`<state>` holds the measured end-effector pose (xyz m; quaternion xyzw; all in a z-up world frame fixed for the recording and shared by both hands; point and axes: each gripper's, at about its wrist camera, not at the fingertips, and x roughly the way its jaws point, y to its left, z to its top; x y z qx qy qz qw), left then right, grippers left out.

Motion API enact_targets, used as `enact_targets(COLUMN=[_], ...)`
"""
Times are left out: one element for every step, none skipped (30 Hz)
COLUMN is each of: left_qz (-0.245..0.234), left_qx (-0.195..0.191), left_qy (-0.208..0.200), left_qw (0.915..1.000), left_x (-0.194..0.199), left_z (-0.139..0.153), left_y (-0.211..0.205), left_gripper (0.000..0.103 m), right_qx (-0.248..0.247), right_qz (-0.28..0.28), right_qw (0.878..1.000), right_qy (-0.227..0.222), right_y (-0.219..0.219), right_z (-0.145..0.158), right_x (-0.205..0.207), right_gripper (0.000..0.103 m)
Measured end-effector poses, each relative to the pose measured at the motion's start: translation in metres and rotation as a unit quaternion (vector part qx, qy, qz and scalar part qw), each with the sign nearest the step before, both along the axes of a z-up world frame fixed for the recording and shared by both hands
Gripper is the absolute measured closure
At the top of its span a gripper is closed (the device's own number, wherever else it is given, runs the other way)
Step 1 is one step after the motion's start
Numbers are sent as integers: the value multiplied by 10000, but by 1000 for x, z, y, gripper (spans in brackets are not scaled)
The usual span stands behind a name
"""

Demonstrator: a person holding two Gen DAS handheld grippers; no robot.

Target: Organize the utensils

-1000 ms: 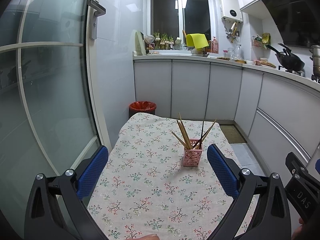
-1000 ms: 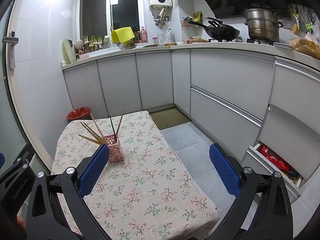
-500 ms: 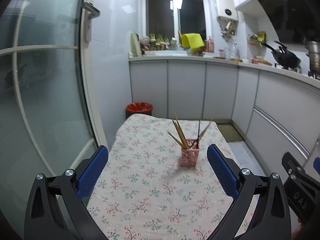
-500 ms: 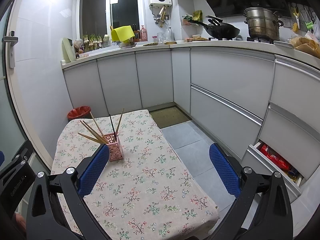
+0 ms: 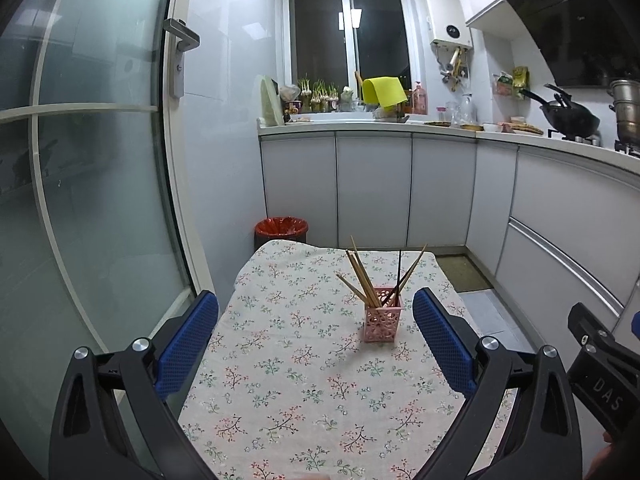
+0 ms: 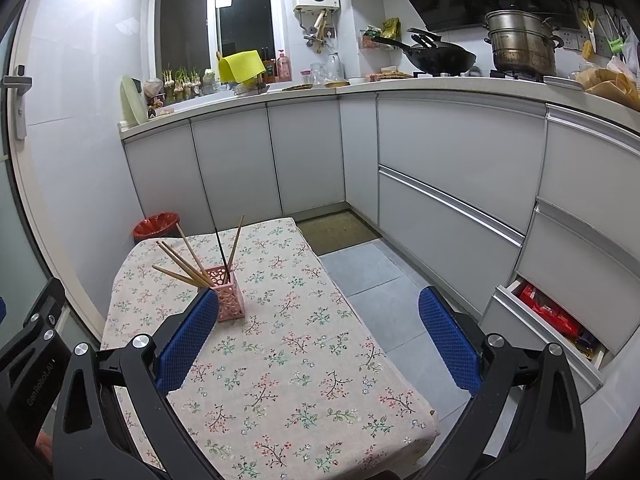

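While the chopsticks [image 5: 370, 276] stand gathered in the pink holder [image 5: 383, 325] at mid-worktop [image 5: 280, 360], toward its far end, we hold both left tongs [image 5: 316, 344] and right tongs [image 6: 318, 344] wide and empty. Our view has lifted slightly since a second ago; nothing lies loose, so we judge the organizing done.

1. White cabinets [image 6: 304, 156] are wrapping an L along two walls.
2. Dark window [image 5: 347, 36] is reflecting a ceiling light.
3. Frosted glass door [image 5: 92, 184] is standing on the left.
4. Grey floor tiles [image 6: 360, 272] are showing beside the floral tablecloth [image 5: 304, 364].
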<state>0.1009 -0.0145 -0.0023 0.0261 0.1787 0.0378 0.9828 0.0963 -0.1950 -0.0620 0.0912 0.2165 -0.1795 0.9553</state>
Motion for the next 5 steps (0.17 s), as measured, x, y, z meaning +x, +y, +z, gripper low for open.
enact_targets(left_qz=[25,27,31,31,18], left_qx=[0,-21,-23,-5,16], left_qy=[0,3,12,23,38], left_qw=[10000,10000,10000,10000,10000], left_x=[0,-1,-1,-1,-1], left_z=[0,0,0,0,0], left_y=[0,0,0,-1,-2], left_gripper=[8,8,8,8,7], right_qx=[-6,-16,-20,-18,-18], right_qz=[-1,-5,-3,5,7], right_qw=[10000,10000,10000,10000,10000], right_qy=[-6,-13,-14,-11,-9], right_y=[0,0,0,-1,0], right_z=[0,1,1,1,1], right_x=[0,0,0,0,0], right_gripper=[7,7,7,7,7])
